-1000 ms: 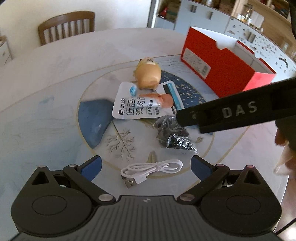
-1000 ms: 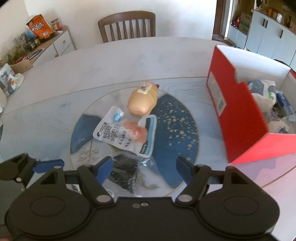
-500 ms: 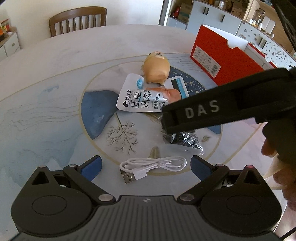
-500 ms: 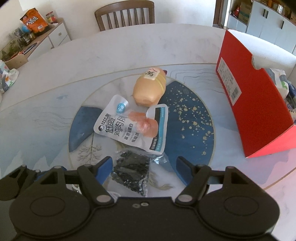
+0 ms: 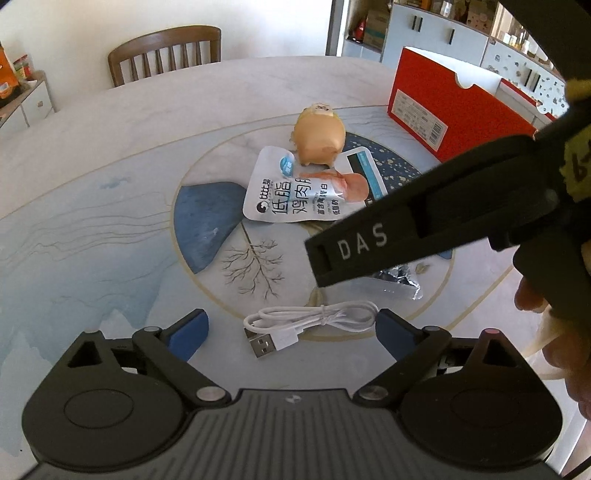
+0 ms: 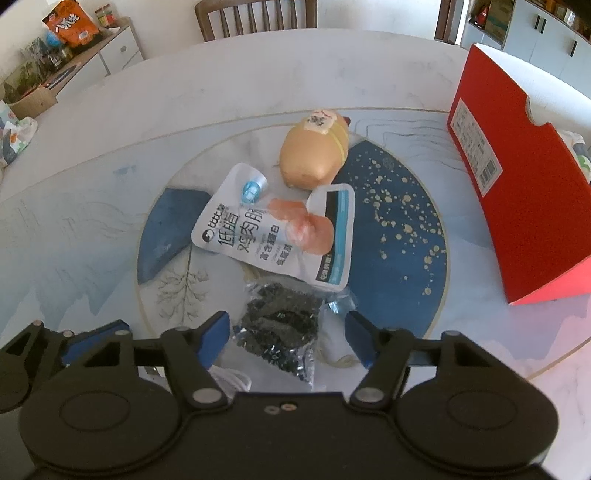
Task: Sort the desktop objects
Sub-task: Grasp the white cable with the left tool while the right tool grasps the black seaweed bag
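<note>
A coiled white USB cable lies on the table between the fingers of my open left gripper. A clear bag of small black pieces lies between the fingers of my open right gripper; the right gripper's black body hides most of it in the left wrist view. Behind them lie a white chicken snack pouch and a tan packaged bun. A red box stands open at the right.
The round table has a painted blue and white pattern. A wooden chair stands at its far side. A sideboard with snack bags is at the far left. White cabinets stand behind the red box.
My right gripper has moved forward and down over the black bag, which now lies between its fingers. Its body now covers more of the left wrist view. The left gripper has shifted only a little.
</note>
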Motion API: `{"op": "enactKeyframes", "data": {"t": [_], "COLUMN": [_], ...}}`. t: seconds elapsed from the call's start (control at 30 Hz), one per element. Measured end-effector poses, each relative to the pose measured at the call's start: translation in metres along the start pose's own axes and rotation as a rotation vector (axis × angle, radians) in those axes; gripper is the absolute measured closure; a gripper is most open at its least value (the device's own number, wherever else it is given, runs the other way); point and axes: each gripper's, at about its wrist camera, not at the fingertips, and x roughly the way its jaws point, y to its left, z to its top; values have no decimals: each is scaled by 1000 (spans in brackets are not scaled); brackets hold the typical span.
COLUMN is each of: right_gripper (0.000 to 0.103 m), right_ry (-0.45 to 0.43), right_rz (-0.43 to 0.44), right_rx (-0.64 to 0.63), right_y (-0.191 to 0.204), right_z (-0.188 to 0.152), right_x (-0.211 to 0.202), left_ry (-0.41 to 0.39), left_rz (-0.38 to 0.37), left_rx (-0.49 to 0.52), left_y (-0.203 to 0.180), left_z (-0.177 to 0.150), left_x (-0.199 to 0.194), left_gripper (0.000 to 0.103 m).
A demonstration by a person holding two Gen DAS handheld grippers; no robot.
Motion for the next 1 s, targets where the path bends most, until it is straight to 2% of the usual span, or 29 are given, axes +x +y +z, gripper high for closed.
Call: {"op": "enactKeyframes", "data": {"t": [0.23,0.33,0.53,1.0], "right_gripper": [48,50,59,65], "right_ry": [-3,-5,-9,-28], "right_rz": [-7,-5,0,-1], "right_rx": [-25,-23,-13,-11], "right_y": [-4,-8,-16,-27], "right_z": [-3,-4,-6,-12], "right_x": [-2,-3,-7,-18], "left_ry": [-8,-16,-17,-9], "left_rz": [7,17,28,14], "left_rx": [36,35,36,32], "left_y": [-9,-10,-14,-14], "left_z": [-1,-1,-1,-2], "left_x": [-3,-5,-5,-7], "left_gripper": [18,27,28,30]}}
